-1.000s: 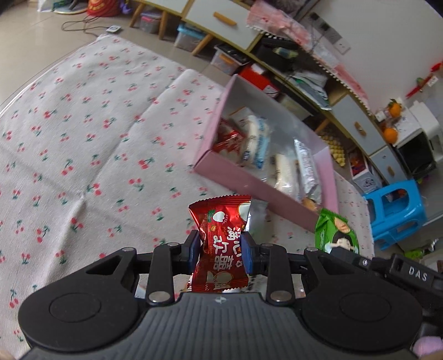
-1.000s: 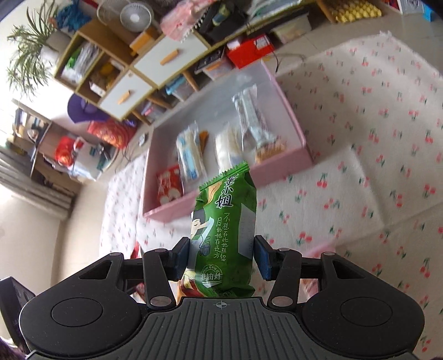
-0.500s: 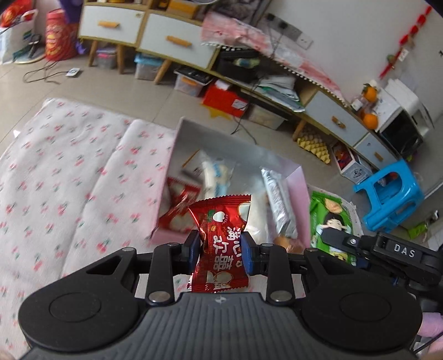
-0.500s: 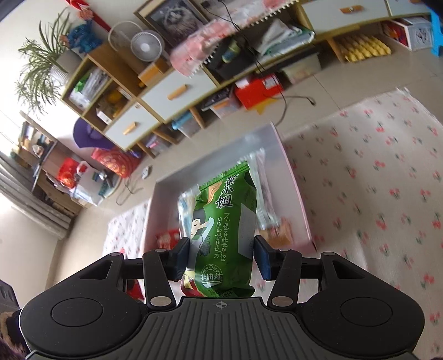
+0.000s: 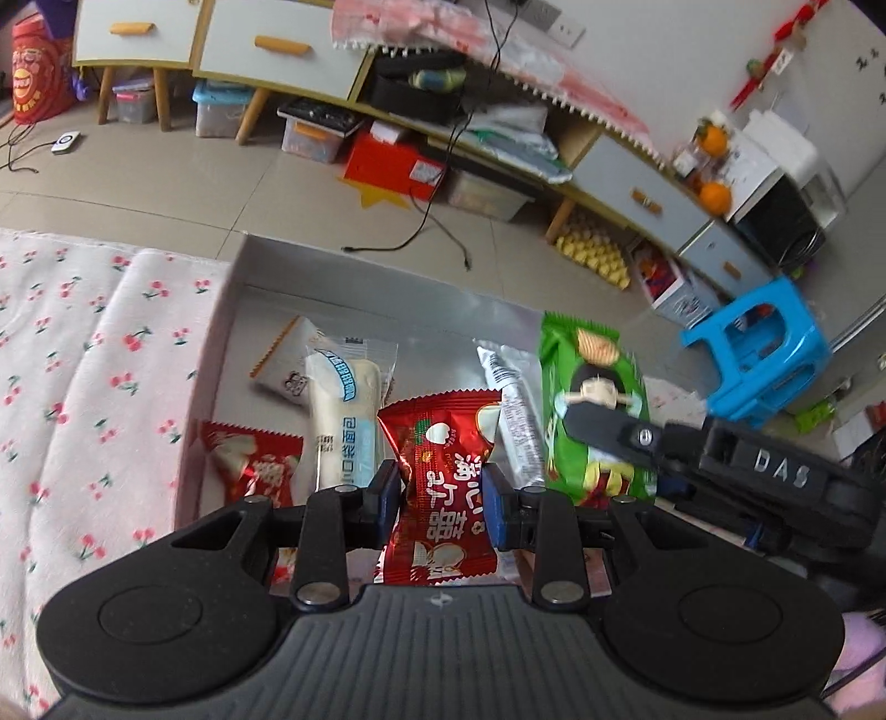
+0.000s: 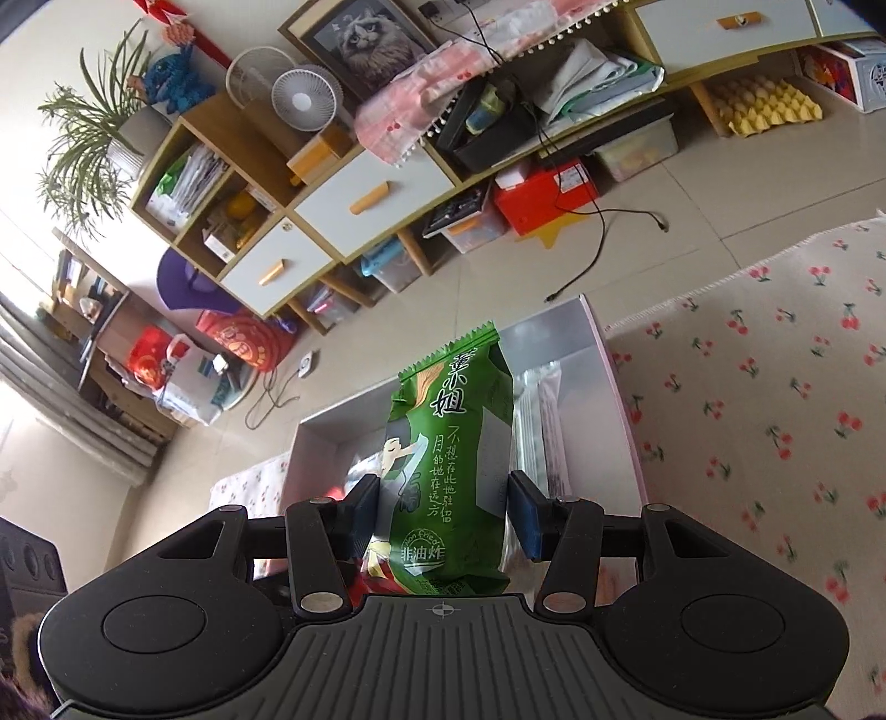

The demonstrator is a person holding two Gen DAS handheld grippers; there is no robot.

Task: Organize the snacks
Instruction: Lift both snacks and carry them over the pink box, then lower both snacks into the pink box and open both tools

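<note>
My left gripper [image 5: 440, 501] is shut on a red snack packet [image 5: 443, 487] and holds it over the near part of the pink box [image 5: 221, 310]. My right gripper [image 6: 443, 515] is shut on a green chip bag [image 6: 451, 471], also over the box [image 6: 620, 399]; the bag and right gripper show in the left wrist view [image 5: 592, 421]. In the box lie a red packet [image 5: 252, 465], a white bread bar [image 5: 340, 421], a small white packet [image 5: 285, 363] and a clear wrapped bar [image 5: 512, 415].
The box sits on a cherry-print cloth [image 5: 83, 376] at the table's far edge. Beyond are a tiled floor, low cabinets [image 5: 277, 50], storage bins, a blue stool [image 5: 758, 354] and cables [image 6: 598, 243].
Both grippers have moved forward and now hang over the box with their packets still held. The camera views have tilted up toward the room.
</note>
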